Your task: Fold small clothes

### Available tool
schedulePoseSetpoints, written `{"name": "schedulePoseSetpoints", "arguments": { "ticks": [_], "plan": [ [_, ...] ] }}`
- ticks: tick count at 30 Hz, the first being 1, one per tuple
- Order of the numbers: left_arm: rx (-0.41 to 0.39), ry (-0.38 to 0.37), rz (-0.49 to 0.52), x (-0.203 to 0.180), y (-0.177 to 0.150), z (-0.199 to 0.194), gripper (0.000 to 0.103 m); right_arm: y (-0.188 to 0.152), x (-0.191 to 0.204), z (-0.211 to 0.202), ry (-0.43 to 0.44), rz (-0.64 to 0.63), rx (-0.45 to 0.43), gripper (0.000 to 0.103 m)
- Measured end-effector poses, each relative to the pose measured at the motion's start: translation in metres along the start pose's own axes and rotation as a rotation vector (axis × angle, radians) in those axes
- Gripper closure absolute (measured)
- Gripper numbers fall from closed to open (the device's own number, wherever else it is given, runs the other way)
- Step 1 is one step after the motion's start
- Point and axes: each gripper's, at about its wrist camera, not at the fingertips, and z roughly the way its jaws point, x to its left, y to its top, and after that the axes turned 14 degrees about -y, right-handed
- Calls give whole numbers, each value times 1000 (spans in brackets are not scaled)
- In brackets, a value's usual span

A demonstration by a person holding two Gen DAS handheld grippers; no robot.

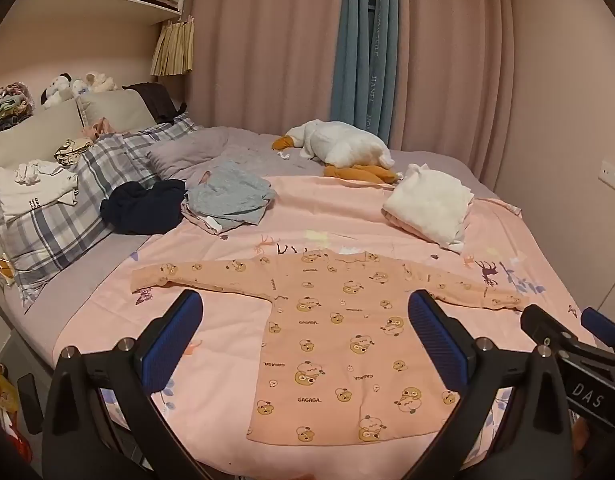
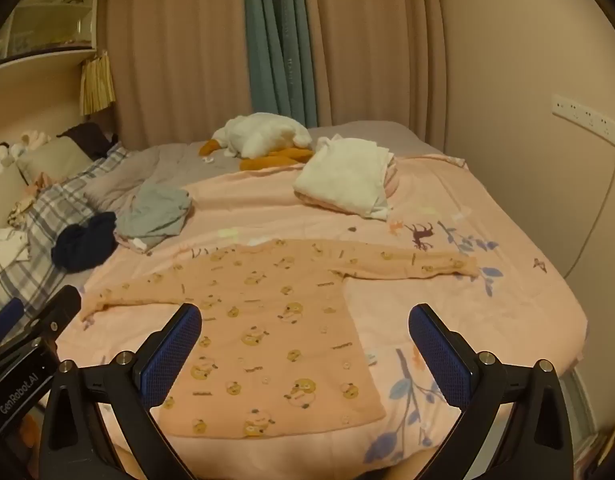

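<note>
A small peach long-sleeved shirt [image 1: 339, 344] with bear prints lies flat on the pink sheet, sleeves spread to both sides; it also shows in the right wrist view [image 2: 267, 336]. My left gripper [image 1: 305, 306] is open and empty, held above the shirt's lower left part. My right gripper [image 2: 305, 320] is open and empty, held above the shirt's lower right edge. The right gripper also shows at the right edge of the left wrist view [image 1: 563, 320], and the left gripper at the left edge of the right wrist view [image 2: 39, 304].
On the bed lie a folded white garment [image 1: 427, 204], a grey garment [image 1: 227, 196], a dark navy garment [image 1: 143, 208], a white goose plush [image 1: 339, 148] and plaid pillows [image 1: 67, 216] with folded white clothes [image 1: 35, 188]. Curtains hang behind. The bed's near edge is below the shirt.
</note>
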Motion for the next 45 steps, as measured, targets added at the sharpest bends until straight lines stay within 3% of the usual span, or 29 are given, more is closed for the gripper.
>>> {"name": "schedulePoseSetpoints", "arguments": {
  "ticks": [2, 3, 16, 45],
  "plan": [
    [1, 9, 3, -4, -1, 0, 0, 0, 0, 0, 4, 2, 2, 0],
    [-20, -44, -27, 2, -4, -2, 0, 0, 0, 1, 6, 1, 1, 0],
    [-17, -101, -69, 3, 3, 2, 1, -1, -2, 0, 3, 2, 4, 0],
    [-29, -81, -53, 6, 0, 1, 1, 1, 4, 1, 32, -17, -22, 0]
  ]
}}
